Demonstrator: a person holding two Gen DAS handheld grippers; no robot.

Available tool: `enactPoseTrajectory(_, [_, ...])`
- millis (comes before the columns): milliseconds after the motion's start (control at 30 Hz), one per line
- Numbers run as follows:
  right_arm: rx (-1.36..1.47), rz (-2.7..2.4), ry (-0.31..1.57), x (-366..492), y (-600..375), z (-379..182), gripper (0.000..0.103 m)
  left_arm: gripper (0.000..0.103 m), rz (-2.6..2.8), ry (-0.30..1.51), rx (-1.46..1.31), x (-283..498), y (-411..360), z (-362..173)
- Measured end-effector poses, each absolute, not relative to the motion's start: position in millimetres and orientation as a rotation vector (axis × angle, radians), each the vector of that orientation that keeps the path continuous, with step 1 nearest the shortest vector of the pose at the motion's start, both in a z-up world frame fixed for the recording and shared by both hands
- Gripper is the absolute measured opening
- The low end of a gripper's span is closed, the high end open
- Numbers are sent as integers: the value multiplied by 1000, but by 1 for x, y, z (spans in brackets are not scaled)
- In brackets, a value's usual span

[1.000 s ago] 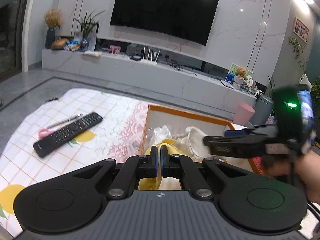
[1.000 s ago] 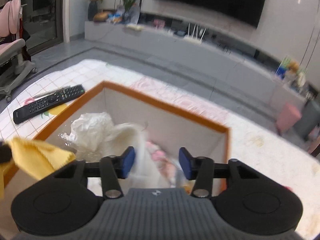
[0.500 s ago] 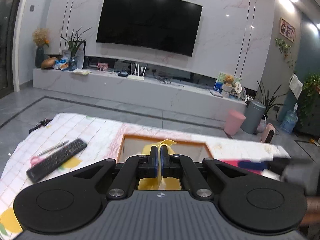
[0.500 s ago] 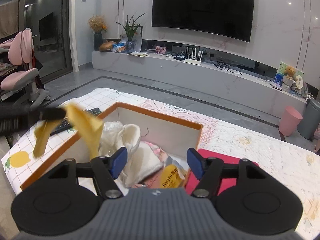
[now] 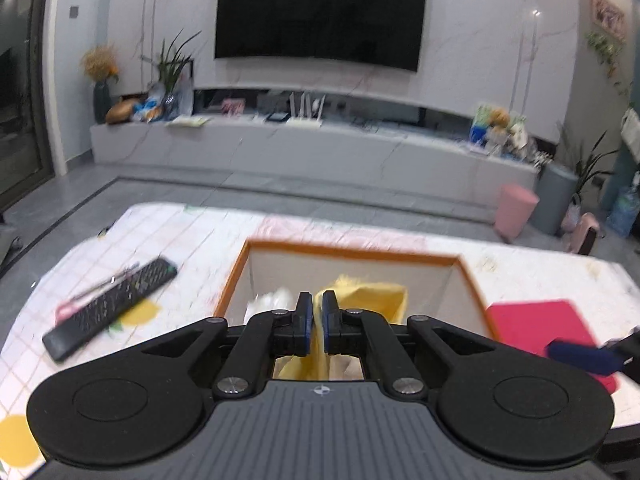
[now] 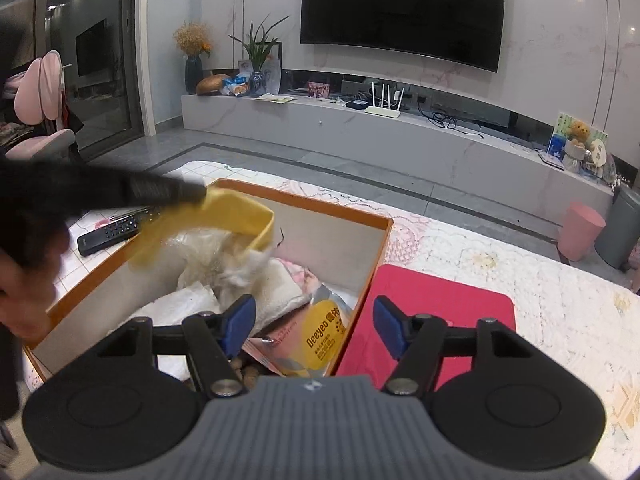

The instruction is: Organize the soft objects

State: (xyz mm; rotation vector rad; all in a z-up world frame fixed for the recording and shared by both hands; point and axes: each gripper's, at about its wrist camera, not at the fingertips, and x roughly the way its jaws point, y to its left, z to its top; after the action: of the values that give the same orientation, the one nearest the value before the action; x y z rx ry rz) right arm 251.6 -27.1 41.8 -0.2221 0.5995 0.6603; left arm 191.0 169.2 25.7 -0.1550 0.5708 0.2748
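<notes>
While clamped on a yellow cloth (image 5: 372, 296) over the box (image 6: 376, 256), left gripper (image 5: 317, 322); right gripper (image 6: 314, 328) beside it, jaws apart, holding nothing.

Indoor scene under cool, dim ceiling lighting; small recessed spots glare as white points on the glossy marble wall (image 5: 480, 40). The left wrist view is motion-blurred throughout, smearing the remote control (image 5: 112, 308) and the orange-rimmed box (image 5: 352, 250). The right wrist view is sharper, apart from the blurred left gripper (image 6: 192, 194). Fisheye curvature bends the edges of both views.
</notes>
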Motion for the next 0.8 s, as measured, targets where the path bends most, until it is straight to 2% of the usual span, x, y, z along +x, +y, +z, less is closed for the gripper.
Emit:
enactPoseTrajectory(33, [-217, 662, 611, 253, -27, 40, 65, 27, 280, 583, -165, 192, 170, 21])
enactPoseTrajectory(67, [-216, 663, 613, 253, -28, 39, 65, 36, 278, 593, -184, 193, 172, 17])
enactPoseTrajectory(133, [-212, 658, 618, 255, -29, 37, 65, 72, 266, 588, -202, 190, 174, 15])
enactPoseTrajectory(167, [-205, 658, 622, 255, -30, 36, 65, 77, 263, 581, -195, 188, 172, 17])
enactPoseTrajectory(233, [-193, 660, 630, 256, -32, 35, 65, 95, 264, 571, -182, 187, 171, 18])
enactPoseTrajectory(367, [-179, 660, 631, 254, -38, 35, 65, 103, 257, 559, -260, 183, 174, 24])
enactPoseTrajectory(800, [-72, 635, 620, 229, -72, 56, 67, 103, 504, 440, -206, 127, 164, 82])
